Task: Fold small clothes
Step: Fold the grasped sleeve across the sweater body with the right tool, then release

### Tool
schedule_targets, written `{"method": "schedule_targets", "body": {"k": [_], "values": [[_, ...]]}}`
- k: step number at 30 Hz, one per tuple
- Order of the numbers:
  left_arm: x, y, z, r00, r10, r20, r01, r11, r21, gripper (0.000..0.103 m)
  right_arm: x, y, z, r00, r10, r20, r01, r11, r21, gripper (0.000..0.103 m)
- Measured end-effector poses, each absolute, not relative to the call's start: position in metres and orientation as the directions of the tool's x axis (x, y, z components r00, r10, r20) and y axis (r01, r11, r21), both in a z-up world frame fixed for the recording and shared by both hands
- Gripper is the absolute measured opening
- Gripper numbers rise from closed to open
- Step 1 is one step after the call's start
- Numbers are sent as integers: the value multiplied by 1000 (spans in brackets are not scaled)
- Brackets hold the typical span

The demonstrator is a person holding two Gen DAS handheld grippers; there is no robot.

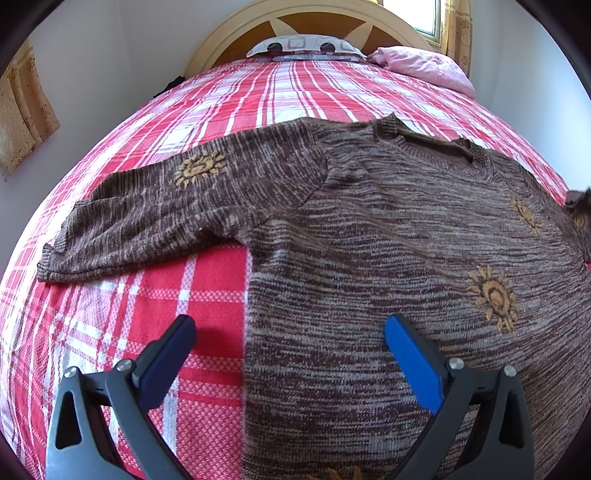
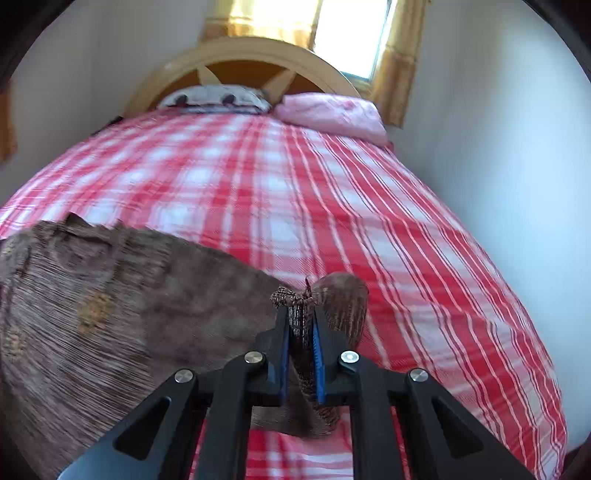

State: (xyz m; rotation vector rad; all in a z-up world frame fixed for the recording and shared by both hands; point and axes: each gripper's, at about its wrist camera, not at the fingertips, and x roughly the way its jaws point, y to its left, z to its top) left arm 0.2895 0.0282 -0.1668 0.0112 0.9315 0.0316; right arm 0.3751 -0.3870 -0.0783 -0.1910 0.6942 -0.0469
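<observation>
A brown knit sweater (image 1: 369, 229) with orange sun motifs lies flat on the red plaid bed, its left sleeve (image 1: 140, 214) stretched out to the left. My left gripper (image 1: 290, 332) is open, low over the sweater's left side edge, holding nothing. In the right wrist view the sweater (image 2: 110, 295) lies to the left. My right gripper (image 2: 301, 317) is shut on the cuff of the right sleeve (image 2: 343, 306) and holds it lifted off the bed.
The bed (image 1: 207, 110) has a red and white plaid cover (image 2: 295, 184). A patterned pillow (image 1: 303, 44) and a pink pillow (image 1: 424, 66) lie at the wooden headboard (image 2: 243, 59). White walls stand close on both sides; a curtained window (image 2: 351, 33) is behind.
</observation>
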Motion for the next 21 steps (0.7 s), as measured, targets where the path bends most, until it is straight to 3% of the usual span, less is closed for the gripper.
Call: {"method": "schedule_targets", "body": {"k": [8, 12, 14, 16, 21], "values": [[288, 28, -166, 595, 32, -803, -22, 999, 23, 103, 366, -294, -73, 798, 68, -599, -201, 966, -160, 10], [289, 29, -166, 591, 31, -806, -21, 1000, 23, 103, 362, -264, -103, 705, 170, -689, -330, 938, -106, 11], [289, 31, -166, 587, 18, -809, -21, 1000, 7, 103, 361, -255, -123, 624, 214, -751, -401, 913, -74, 19], [290, 33, -165, 578, 6, -816, -19, 1000, -6, 103, 349, -253, -136, 554, 264, -790, -471, 882, -35, 65], [283, 19, -142, 589, -76, -805, 2, 996, -93, 103, 294, -278, -133, 616, 315, -722, -511, 858, -61, 66]]}}
